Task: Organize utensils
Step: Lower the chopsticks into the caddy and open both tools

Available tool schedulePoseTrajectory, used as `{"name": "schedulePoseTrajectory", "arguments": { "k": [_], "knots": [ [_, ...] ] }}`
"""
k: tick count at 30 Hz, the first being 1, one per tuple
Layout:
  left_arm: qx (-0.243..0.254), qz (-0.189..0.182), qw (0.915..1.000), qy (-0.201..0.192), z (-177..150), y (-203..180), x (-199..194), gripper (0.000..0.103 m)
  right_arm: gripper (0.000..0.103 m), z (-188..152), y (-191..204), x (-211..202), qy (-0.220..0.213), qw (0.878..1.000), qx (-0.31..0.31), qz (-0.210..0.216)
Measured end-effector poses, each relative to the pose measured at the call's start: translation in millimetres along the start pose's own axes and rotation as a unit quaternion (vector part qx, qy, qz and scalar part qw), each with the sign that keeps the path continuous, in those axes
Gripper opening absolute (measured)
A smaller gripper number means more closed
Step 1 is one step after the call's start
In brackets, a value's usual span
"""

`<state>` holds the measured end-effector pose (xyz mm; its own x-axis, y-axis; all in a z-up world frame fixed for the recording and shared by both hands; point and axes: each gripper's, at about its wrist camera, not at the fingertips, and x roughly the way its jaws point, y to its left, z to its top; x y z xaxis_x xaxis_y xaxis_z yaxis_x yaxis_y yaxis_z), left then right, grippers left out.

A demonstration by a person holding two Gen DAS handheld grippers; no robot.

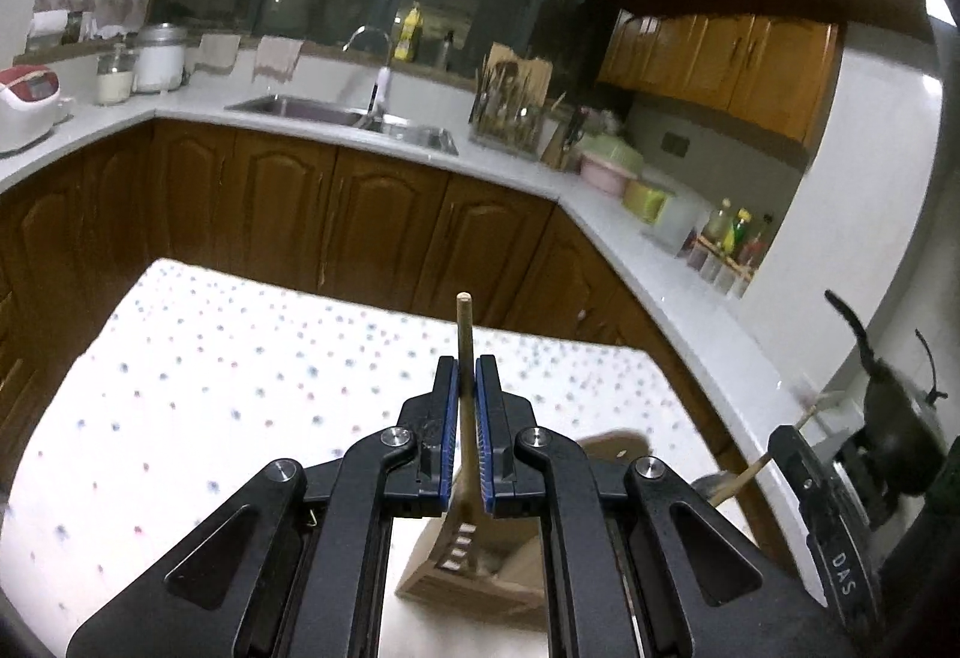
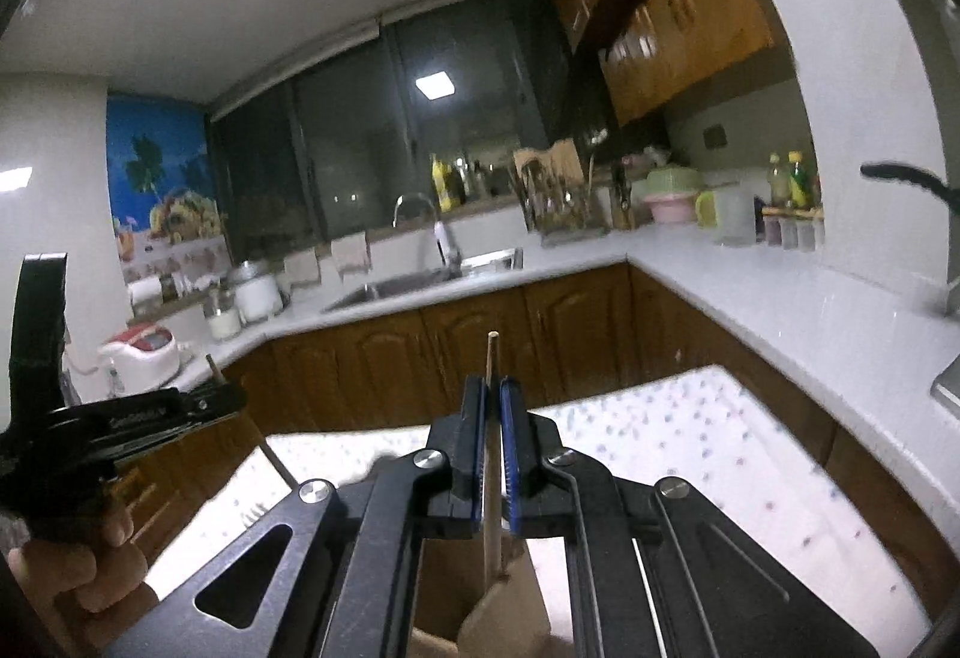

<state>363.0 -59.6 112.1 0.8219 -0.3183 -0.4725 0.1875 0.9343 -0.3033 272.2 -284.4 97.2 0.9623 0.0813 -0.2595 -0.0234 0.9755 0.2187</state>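
left tongs (image 1: 467,394) pinching slotted wooden spatula (image 1: 463,484) by its handle, blade hanging down over brown box (image 1: 480,580) on dotted tabletop (image 1: 240,388) | right tongs (image 2: 492,418) pinching wooden spoon (image 2: 492,514) upright, bowl low at box (image 2: 444,586) | likely both held handle-up for dropping in | handles stick out past tong tips

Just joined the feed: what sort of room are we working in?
A home kitchen: a sink with tap set in a white counter, wooden cabinets below and above, and a rice cooker.
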Motion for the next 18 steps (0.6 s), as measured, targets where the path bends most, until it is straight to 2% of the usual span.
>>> {"name": "schedulePoseTrajectory", "arguments": {
  "k": [12, 15, 16, 17, 18],
  "knots": [
    [0.01, 0.007, 0.9998, 0.013, -2, -3, 4, 0.006, 0.006, 3, -1, 0, 0.013, 1.0, 0.005, 0.006],
    [0.002, -0.002, 0.9998, 0.022, 0, -1, 2, 0.011, 0.011, 5, -5, 1, 0.018, 1.0, 0.014, 0.01],
    [0.002, -0.002, 0.9998, 0.022, 2, 0, 0, 0.016, 0.019, 7, -6, 0, 0.019, 1.0, 0.019, 0.012],
    [0.001, -0.002, 0.9998, 0.021, 2, 0, -3, 0.024, 0.025, 8, -7, -2, 0.018, 0.999, 0.023, 0.014],
    [0.0, -0.002, 0.9999, 0.017, 2, 1, -8, 0.03, 0.04, 9, -9, -5, 0.014, 0.999, 0.027, 0.016]
  ]
}}
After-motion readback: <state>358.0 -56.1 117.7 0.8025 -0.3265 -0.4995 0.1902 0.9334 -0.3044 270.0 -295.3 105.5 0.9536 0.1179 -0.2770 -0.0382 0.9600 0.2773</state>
